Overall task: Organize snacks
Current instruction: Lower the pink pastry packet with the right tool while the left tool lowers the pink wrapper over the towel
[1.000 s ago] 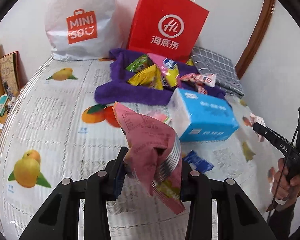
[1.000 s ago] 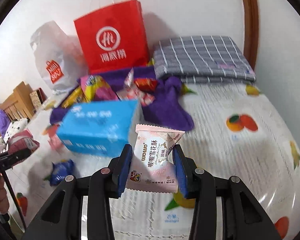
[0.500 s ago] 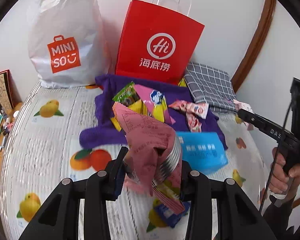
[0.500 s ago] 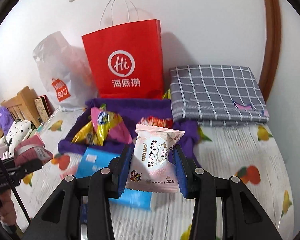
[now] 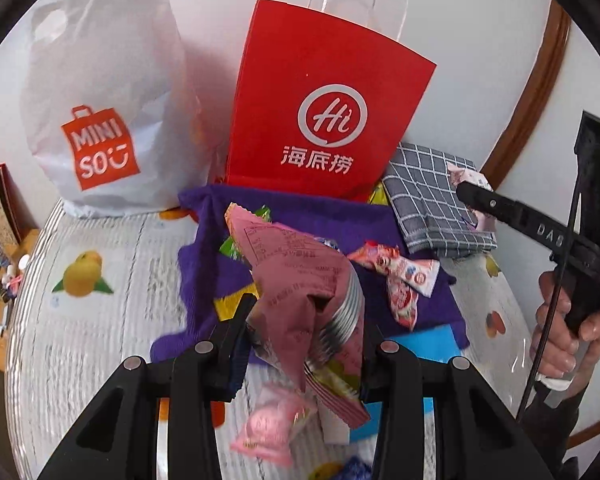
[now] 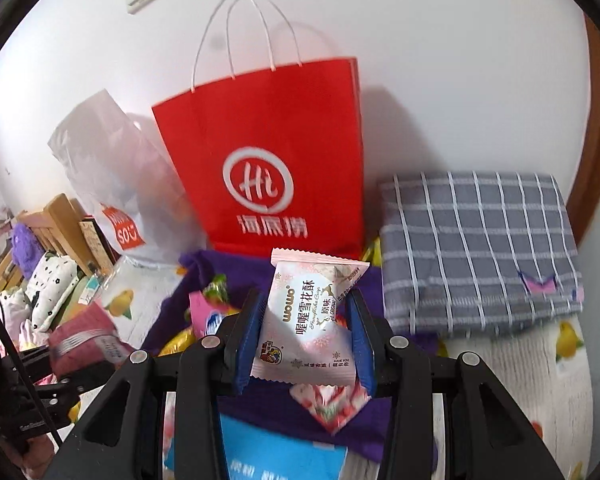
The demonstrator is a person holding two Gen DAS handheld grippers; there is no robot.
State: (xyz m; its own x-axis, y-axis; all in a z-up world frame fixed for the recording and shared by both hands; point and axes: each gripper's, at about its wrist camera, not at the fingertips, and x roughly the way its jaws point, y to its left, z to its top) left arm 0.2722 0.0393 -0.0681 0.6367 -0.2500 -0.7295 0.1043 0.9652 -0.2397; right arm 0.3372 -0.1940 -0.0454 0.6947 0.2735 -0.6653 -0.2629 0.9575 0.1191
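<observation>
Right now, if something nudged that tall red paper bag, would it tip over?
Probably easily. The red paper bag stands tall and narrow against the wall, so it likely topples sideways. Its paper looks stiff, holding shape. Whether anything inside weighs it down cannot be seen.

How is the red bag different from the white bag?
The red paper bag stands stiff and square with thin white string handles; the white plastic bag is soft and slumped with a cut-out handle hole. Their logos differ too. Both lean against the wall behind the snacks.

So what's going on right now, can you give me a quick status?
Left gripper shut on dark pink snack bag. Right gripper shut on pale pink snack packet. Red paper bag straight ahead, nothing blocking.
</observation>
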